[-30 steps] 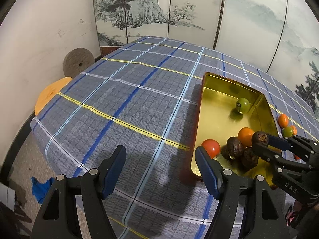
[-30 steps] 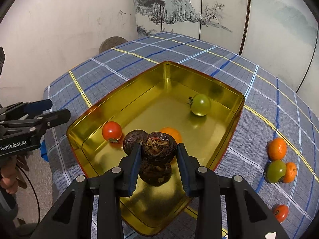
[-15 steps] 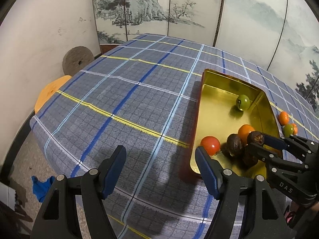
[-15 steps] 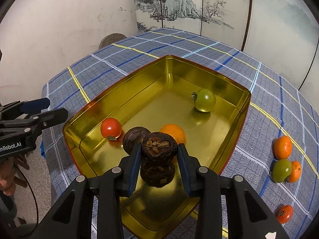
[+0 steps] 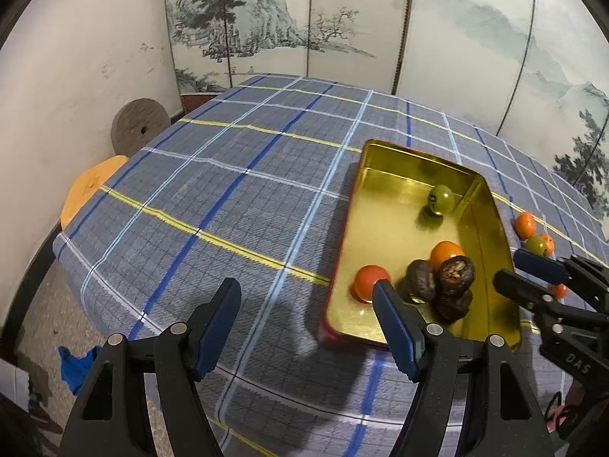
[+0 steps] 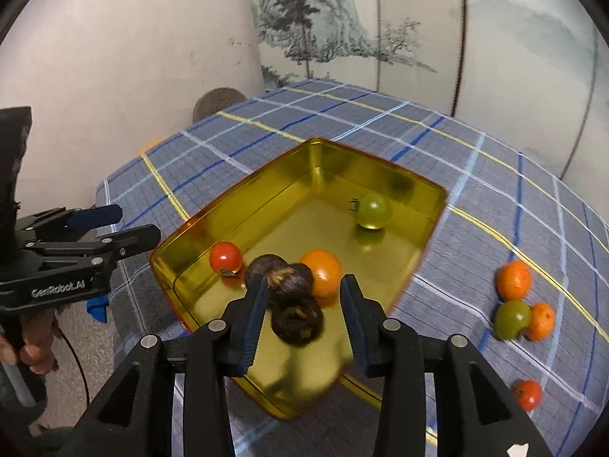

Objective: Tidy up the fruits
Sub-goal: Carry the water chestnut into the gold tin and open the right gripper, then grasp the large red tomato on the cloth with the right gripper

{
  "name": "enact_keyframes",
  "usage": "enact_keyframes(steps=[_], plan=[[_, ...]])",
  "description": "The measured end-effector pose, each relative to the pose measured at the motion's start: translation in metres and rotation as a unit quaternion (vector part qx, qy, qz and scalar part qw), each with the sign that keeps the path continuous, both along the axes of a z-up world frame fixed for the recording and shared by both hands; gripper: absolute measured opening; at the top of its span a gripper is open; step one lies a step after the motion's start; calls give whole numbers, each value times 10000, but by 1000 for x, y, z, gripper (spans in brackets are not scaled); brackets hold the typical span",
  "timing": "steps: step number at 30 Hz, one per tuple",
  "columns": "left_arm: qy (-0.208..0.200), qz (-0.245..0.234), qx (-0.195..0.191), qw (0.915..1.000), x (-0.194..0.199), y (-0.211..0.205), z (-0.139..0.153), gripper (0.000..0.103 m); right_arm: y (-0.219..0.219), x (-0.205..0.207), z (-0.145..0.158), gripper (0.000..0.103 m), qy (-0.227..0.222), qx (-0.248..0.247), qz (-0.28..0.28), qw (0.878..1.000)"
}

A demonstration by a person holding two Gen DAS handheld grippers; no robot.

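A gold tray [image 6: 236,198] sits on the plaid tablecloth. It holds a red tomato [image 6: 225,258], an orange [image 6: 321,272], a green tomato [image 6: 373,211] and three dark brown fruits [image 6: 293,280] heaped together. My right gripper [image 6: 302,304] hovers over the heap with its jaws opening; the pads stand clear of the fruit. In the left wrist view the right gripper [image 5: 512,269] sits just right of the top dark fruit [image 5: 455,272], apart from it. My left gripper [image 5: 304,293] is open and empty over the cloth, left of the tray [image 5: 418,156].
Loose on the cloth right of the tray lie two oranges [image 6: 514,280], a green tomato [image 6: 512,319] and a red tomato [image 6: 527,394]. A stone disc [image 5: 141,125] and an orange stool [image 5: 91,186] stand past the table's left edge. A painted screen closes the back.
The right gripper's jaws have widened and let go of the dark fruit, then drawn back a little. The fruit now rests on the other dark ones. The left gripper is unchanged.
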State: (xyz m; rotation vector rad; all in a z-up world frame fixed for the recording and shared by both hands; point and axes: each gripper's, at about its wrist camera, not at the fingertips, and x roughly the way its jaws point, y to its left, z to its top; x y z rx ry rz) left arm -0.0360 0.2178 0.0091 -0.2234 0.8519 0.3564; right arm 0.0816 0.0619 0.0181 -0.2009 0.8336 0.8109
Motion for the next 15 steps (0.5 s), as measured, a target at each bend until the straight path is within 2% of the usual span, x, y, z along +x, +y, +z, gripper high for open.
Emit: enact_keyframes(steps=[7,15], plan=[[-7,-294,-3,9996,7,-24,3,72,-67,5,-3,38,-39,-105,-706,9974],[26,-622,25,9981,16,-51,2,72,-148,21,-26,38,145,-367,-1625,9859]])
